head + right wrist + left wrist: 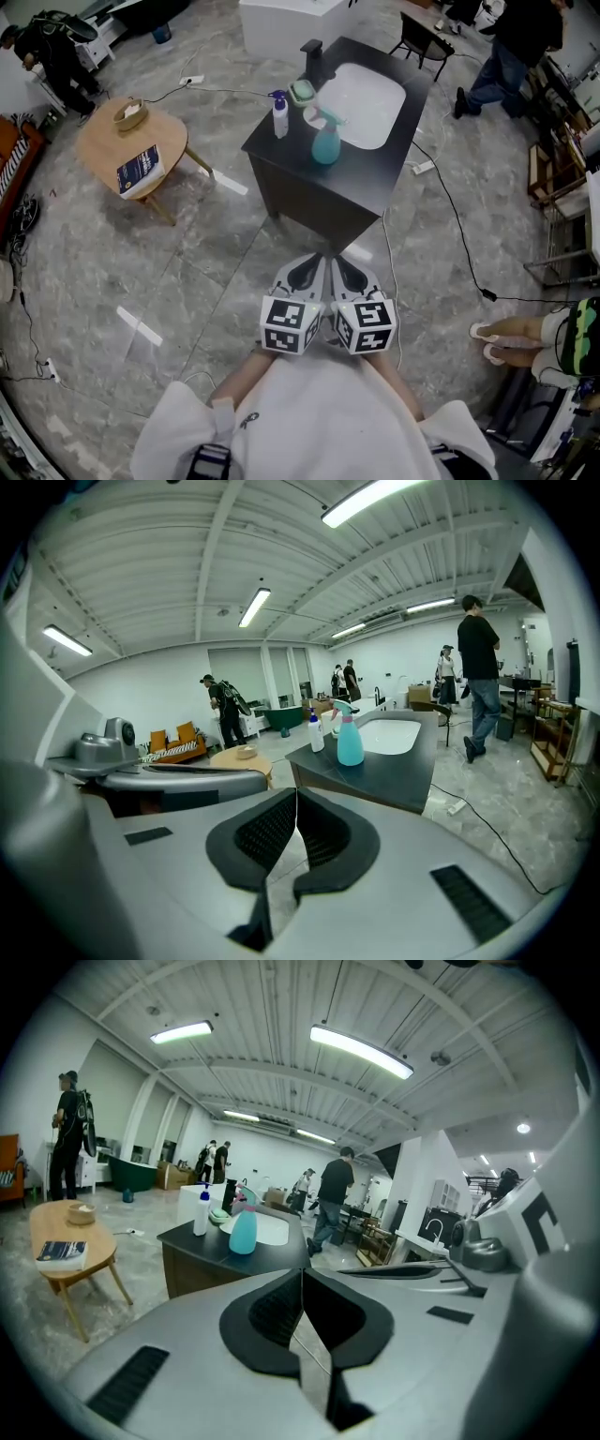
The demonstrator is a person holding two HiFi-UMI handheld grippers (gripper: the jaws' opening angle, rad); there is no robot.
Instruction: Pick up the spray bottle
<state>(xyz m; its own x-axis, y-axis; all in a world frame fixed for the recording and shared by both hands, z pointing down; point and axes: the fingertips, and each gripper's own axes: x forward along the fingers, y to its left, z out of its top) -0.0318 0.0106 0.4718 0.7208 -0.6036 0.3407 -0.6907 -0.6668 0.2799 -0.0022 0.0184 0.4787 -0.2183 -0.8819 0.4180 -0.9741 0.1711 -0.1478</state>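
A teal spray bottle with a pink collar stands on a dark vanity counter, beside a white basin. It also shows in the left gripper view as the teal spray bottle and in the right gripper view as the teal spray bottle. My left gripper and right gripper are held side by side over the floor, short of the counter's near corner. Both are shut with nothing between the jaws, as seen at the left gripper and the right gripper.
A white pump bottle and a green soap dish stand on the counter too. A round wooden table with a book and bowl is at left. Cables run across the floor. People stand at the room's edges.
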